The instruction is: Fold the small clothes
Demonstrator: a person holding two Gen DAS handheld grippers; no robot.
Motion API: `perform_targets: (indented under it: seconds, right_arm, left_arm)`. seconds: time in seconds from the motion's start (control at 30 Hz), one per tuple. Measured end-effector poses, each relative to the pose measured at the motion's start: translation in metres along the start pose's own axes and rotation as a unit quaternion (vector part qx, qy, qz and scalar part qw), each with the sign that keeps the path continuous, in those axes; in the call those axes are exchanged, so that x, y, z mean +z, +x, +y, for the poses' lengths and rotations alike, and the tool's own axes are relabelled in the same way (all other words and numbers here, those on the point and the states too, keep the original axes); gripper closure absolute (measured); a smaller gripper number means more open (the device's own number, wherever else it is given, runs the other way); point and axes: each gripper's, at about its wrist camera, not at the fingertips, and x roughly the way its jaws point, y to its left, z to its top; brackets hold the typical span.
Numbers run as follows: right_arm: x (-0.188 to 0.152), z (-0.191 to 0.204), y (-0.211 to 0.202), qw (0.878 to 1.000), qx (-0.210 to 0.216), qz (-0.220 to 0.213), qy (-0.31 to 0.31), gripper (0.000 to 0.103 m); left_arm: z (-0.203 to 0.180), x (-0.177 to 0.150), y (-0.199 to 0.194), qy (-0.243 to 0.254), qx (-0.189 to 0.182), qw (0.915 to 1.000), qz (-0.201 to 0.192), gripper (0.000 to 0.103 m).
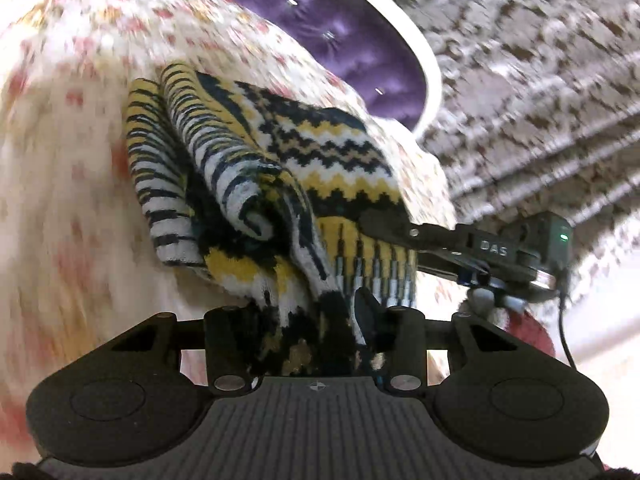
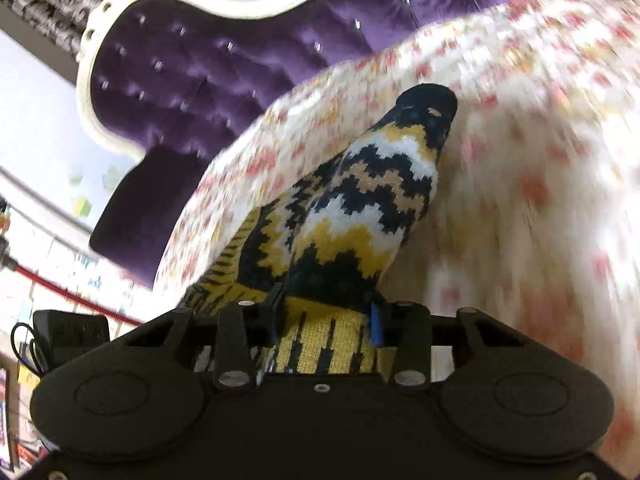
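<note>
Item under handling: one knitted garment point(image 1: 280, 184) in yellow, black and white, with zigzag and stripe bands; its type cannot be confirmed. It lies bunched on a cream bedspread with small red and yellow flowers point(image 1: 80, 160), partly lifted at its near edge.

Left gripper point(image 1: 320, 332): jaws clenched on a thick fold of the knit, which fills the gap between the fingers at 6 o'clock in the left wrist view. Right gripper point(image 2: 326, 316): jaws likewise clamped on the yellow-and-black ribbed hem, at 6 o'clock in its own view; the knit rises from there to a dark tip at 12 o'clock. In the left view the right gripper's black body enters at 3 o'clock, its finger touching the same hem, near the left gripper.

Surroundings: purple tufted velvet headboard with a white carved frame point(image 2: 180, 80) at 10 o'clock in the right view; brown-and-grey patterned wall point(image 1: 540, 80) at 2 o'clock in the left view.

Progress, as judged: early to middle. The garment is gripped at two points on one edge but remains crumpled, with loose folds at 9 o'clock. No flat, squared fold shows. Spreading, folding over and laying down appear outstanding.
</note>
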Motion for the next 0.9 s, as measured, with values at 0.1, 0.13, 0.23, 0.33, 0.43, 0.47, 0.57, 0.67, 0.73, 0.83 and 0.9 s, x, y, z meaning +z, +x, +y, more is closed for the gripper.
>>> perform_targets:
  seconds: [0.1, 0.13, 0.23, 0.33, 0.43, 0.47, 0.57, 0.67, 0.73, 0.83, 0.9]
  right_arm:
    - [-0.039, 0.006, -0.024, 1.000, 0.008, 0.018, 0.001, 0.051]
    - [-0.049, 0.009, -0.030, 1.000, 0.012, 0.022, 0.003, 0.051]
    - [-0.078, 0.014, -0.048, 0.999, 0.026, 0.040, 0.004, 0.050]
    - [-0.103, 0.018, -0.058, 0.998, 0.036, 0.054, -0.009, 0.047]
    - [-0.122, 0.023, -0.065, 0.998, 0.022, 0.050, -0.026, 0.039]
    - [-0.128, 0.025, -0.067, 0.998, 0.008, 0.043, -0.036, 0.035]
    - [-0.144, 0.032, -0.075, 0.998, -0.022, 0.015, -0.059, 0.027]
    - [-0.160, 0.042, -0.087, 0.996, -0.036, -0.024, -0.072, 0.020]
    - [-0.169, 0.047, -0.094, 0.995, -0.040, -0.052, -0.078, 0.015]
    - [-0.179, 0.052, -0.103, 0.991, -0.048, -0.091, -0.082, 0.011]
    - [-0.185, 0.055, -0.108, 0.988, -0.057, -0.114, -0.084, 0.007]
  left_arm:
    - [-0.015, -0.037, -0.015, -0.003, -0.014, 0.9998, 0.012, 0.058]
    - [-0.019, -0.049, -0.019, -0.001, -0.017, 0.9997, 0.017, 0.058]
    - [-0.026, -0.080, -0.027, -0.015, -0.031, 0.9991, 0.027, 0.056]
    - [-0.026, -0.111, -0.037, -0.022, -0.028, 0.9990, 0.029, 0.053]
    - [-0.026, -0.135, -0.048, 0.005, 0.034, 0.9994, 0.009, 0.053]
    - [-0.027, -0.140, -0.054, 0.017, 0.057, 0.9982, 0.000, 0.053]
    - [-0.039, -0.151, -0.068, 0.056, 0.116, 0.9907, -0.044, 0.051]
    - [-0.063, -0.158, -0.084, 0.107, 0.163, 0.9755, -0.101, 0.045]
    - [-0.080, -0.161, -0.091, 0.145, 0.182, 0.9630, -0.136, 0.040]
    - [-0.101, -0.165, -0.094, 0.195, 0.191, 0.9451, -0.179, 0.032]
    - [-0.111, -0.163, -0.087, 0.218, 0.190, 0.9384, -0.189, 0.030]
